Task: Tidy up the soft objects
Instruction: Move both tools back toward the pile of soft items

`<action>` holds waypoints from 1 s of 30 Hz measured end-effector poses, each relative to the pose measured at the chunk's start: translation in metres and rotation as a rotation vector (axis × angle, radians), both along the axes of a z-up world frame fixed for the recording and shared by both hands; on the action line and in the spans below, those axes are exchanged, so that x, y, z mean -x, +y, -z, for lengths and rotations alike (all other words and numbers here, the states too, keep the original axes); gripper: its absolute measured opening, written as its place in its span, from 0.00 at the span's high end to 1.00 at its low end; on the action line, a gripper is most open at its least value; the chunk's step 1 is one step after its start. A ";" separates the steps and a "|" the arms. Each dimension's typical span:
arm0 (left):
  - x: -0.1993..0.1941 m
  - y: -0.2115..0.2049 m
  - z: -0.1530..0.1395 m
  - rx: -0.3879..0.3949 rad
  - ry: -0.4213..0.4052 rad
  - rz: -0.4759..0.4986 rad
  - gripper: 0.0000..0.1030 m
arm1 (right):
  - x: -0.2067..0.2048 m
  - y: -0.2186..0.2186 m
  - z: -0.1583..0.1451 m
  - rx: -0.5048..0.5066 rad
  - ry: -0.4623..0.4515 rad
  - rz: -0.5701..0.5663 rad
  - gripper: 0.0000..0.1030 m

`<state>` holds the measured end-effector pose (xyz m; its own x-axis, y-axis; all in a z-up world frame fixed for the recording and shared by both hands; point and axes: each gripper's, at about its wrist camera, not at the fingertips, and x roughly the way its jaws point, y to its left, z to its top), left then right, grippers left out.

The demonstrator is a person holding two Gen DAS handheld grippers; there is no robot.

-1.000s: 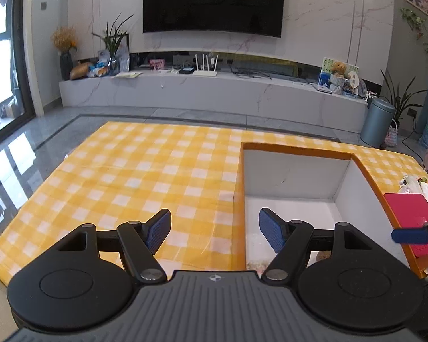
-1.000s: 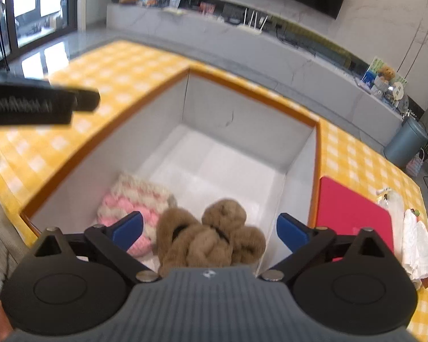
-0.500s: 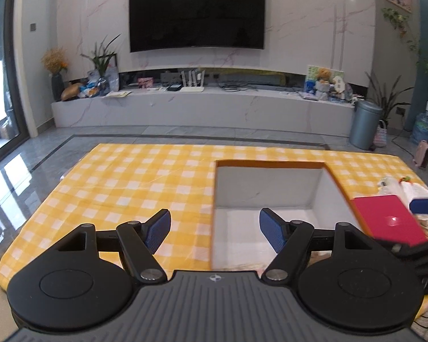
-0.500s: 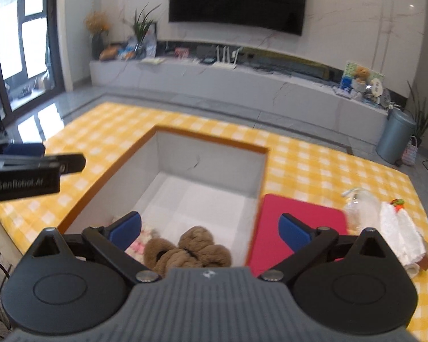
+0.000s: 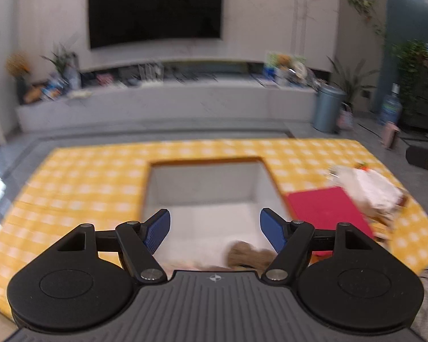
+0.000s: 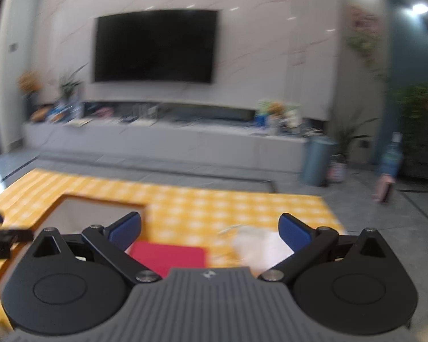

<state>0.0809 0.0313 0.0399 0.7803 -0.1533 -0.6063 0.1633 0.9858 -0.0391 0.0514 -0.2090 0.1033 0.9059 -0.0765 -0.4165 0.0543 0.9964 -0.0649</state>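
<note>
A white open box [image 5: 251,188] with an orange rim sits sunk in the yellow checked tablecloth [image 5: 80,188]. A brown plush toy [image 5: 249,255] lies at the box's near edge, partly hidden behind my left gripper [image 5: 214,229], which is open and empty above the box. My right gripper [image 6: 209,229] is open and empty, raised above the table to the right of the box [image 6: 71,211]. A red flat pad [image 6: 168,256] and white soft items [image 6: 259,245] lie below it. Both views are blurred.
The red pad [image 5: 325,211] lies right of the box, with a white bundle [image 5: 368,191] further right. Beyond the table are a TV wall, a low cabinet [image 5: 168,99], a grey bin [image 5: 326,108] and plants. My left gripper's finger [image 6: 2,236] shows at the left edge.
Both grippers have pulled back and tilted up, so more room shows. The left view has shifted right over the box. The right gripper has swung right, away from the box, toward the red pad.
</note>
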 end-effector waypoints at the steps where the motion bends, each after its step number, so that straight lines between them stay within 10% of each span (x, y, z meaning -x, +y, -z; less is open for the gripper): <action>1: -0.003 -0.005 0.000 0.016 0.016 0.017 0.18 | 0.001 -0.008 0.000 0.000 -0.005 0.026 0.03; 11: -0.015 -0.074 0.001 0.042 0.098 0.143 0.18 | 0.000 -0.086 0.026 -0.022 -0.005 0.273 0.03; 30: -0.067 -0.212 0.044 0.048 0.299 0.409 0.18 | -0.034 -0.170 0.120 -0.246 0.121 0.348 0.03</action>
